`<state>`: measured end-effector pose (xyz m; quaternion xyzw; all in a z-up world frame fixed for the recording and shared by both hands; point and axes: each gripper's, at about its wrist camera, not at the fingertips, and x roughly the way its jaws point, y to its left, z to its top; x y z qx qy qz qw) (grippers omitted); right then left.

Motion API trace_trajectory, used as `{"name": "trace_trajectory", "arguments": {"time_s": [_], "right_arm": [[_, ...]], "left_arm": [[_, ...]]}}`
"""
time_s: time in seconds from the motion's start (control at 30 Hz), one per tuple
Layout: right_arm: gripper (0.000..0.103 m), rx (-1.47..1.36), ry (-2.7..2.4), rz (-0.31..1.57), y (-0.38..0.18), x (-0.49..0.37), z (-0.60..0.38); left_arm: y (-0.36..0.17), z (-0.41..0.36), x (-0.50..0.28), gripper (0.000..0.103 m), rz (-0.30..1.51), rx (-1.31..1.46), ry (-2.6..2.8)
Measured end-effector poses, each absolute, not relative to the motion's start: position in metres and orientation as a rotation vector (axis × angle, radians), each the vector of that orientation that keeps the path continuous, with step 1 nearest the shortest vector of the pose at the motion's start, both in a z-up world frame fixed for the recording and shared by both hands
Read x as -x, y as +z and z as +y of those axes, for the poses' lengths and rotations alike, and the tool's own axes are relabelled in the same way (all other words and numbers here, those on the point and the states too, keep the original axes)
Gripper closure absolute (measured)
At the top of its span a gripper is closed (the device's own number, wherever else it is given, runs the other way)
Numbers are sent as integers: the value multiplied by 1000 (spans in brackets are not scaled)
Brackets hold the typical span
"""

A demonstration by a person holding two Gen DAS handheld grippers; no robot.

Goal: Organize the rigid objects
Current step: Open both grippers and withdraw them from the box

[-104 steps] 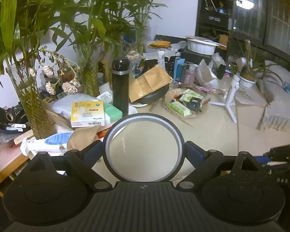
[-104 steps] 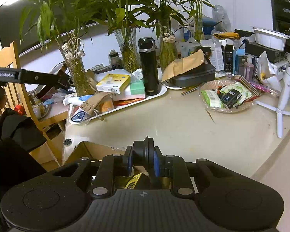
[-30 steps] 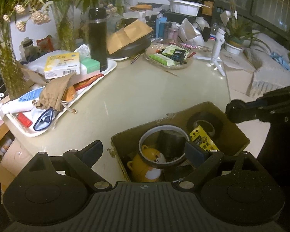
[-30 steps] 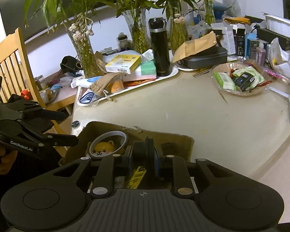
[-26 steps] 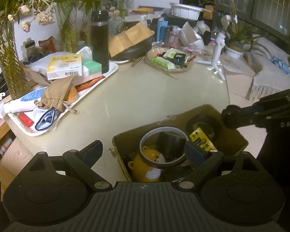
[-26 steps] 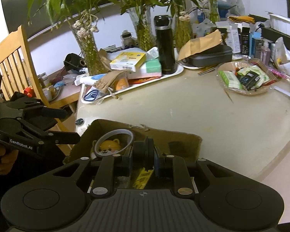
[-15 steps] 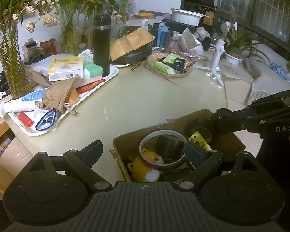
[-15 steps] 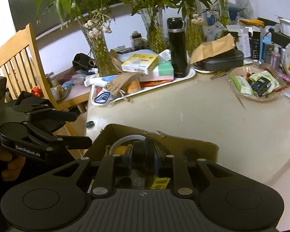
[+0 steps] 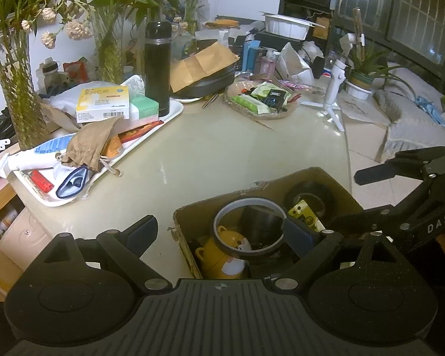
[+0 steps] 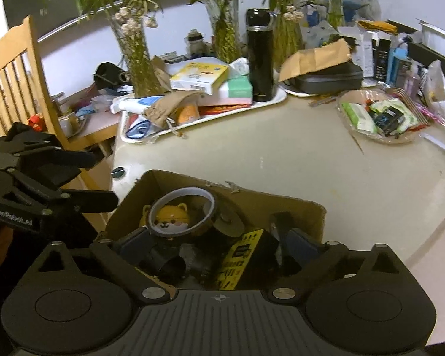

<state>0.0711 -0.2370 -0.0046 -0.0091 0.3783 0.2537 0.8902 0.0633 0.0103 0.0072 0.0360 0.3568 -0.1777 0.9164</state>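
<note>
A cardboard box (image 9: 198,216) stands at the near table edge. Inside lie a clear tape ring (image 9: 246,200), a yellow bear-shaped jar (image 9: 222,255), a yellow-black packet (image 9: 307,213) and a black tape roll (image 9: 308,191). My left gripper (image 9: 219,233) is open over the box's left wall, one finger outside, the other beside the ring and gripping nothing. My right gripper (image 10: 216,244) hangs over the box (image 10: 169,187) with its jaws opening wide. Below it are the packet (image 10: 241,255), dark items, the ring (image 10: 181,191) and the jar (image 10: 170,216). Its pads press on nothing.
A white tray (image 9: 175,109) holds boxes, a brown pouch and a black flask (image 9: 157,68). Glass vases of plants stand behind it. A wicker basket (image 9: 261,101) of packets and a white tripod (image 9: 333,95) stand further back. A wooden chair (image 10: 14,68) is at the left.
The right gripper's jaws went from shut on a thin black item to wide apart, and it drifted over the box. The left gripper and the ring have stayed put.
</note>
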Motion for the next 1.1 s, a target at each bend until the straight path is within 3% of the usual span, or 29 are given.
{"name": "trace_trajectory", "arguments": {"time_s": [0.73,0.87,1.1], "right_arm": [[0,40,262,824,-15,-60,-251],[0,35,220,855,-20,-60,-254],[0,17,202,914,-31,-56,-255]], "left_arm": [[6,13,-61,9,752,-58,-194],[4,16,-60,0,763,-25,-176],[-4,10,-55,0,834,-49,-139]]}}
